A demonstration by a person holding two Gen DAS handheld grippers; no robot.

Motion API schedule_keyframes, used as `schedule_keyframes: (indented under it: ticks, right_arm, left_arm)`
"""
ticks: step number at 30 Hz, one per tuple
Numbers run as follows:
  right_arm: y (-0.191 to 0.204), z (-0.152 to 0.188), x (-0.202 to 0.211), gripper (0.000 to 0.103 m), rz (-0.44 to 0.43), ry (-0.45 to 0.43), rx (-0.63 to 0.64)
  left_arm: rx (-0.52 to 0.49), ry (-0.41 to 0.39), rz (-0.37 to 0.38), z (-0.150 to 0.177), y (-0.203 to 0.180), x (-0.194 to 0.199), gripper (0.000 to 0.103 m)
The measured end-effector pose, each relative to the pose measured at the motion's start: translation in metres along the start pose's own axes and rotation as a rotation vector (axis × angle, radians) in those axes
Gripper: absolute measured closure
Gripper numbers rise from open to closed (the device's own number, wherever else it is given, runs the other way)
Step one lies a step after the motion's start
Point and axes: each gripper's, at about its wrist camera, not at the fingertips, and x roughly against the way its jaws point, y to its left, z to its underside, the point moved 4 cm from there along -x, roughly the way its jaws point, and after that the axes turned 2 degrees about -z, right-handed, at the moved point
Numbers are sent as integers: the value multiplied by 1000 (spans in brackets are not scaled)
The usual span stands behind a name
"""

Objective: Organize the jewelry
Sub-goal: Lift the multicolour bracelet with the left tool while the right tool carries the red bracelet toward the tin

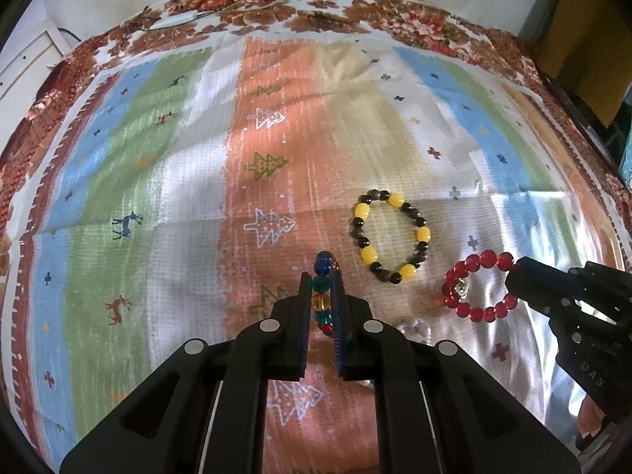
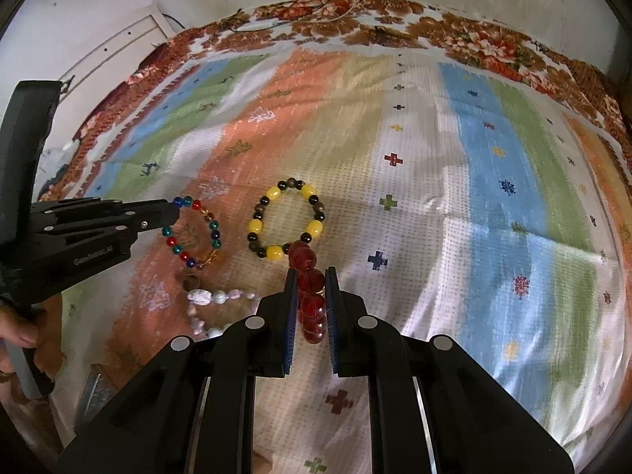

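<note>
My left gripper is shut on a multicoloured bead bracelet, seen edge-on between its fingers; from the right wrist view the bracelet hangs as a ring from the left gripper. My right gripper is shut on a red bead bracelet; in the left wrist view that bracelet is a ring held by the right gripper. A yellow and black bead bracelet lies flat on the cloth between them, also visible in the right wrist view.
A pale pink and white bead bracelet lies on the cloth near the front, below the multicoloured one. The striped patterned cloth covers a floral bedspread. Cables run along the back edge by the wall.
</note>
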Motion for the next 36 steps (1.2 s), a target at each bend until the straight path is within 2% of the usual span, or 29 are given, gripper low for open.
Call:
schedule_keyframes:
  ticks: [10, 21, 36]
  right_arm:
    - [2, 5, 19, 89, 4, -51, -10]
    - [15, 6, 55, 89, -32, -116, 13]
    - [33, 23, 95, 89, -59, -192, 38]
  left_arm:
    - [13, -63, 15, 5, -2, 27, 94]
    - [14, -121, 40, 8, -10, 61, 94]
    - [-17, -183, 82, 32, -31, 104, 94]
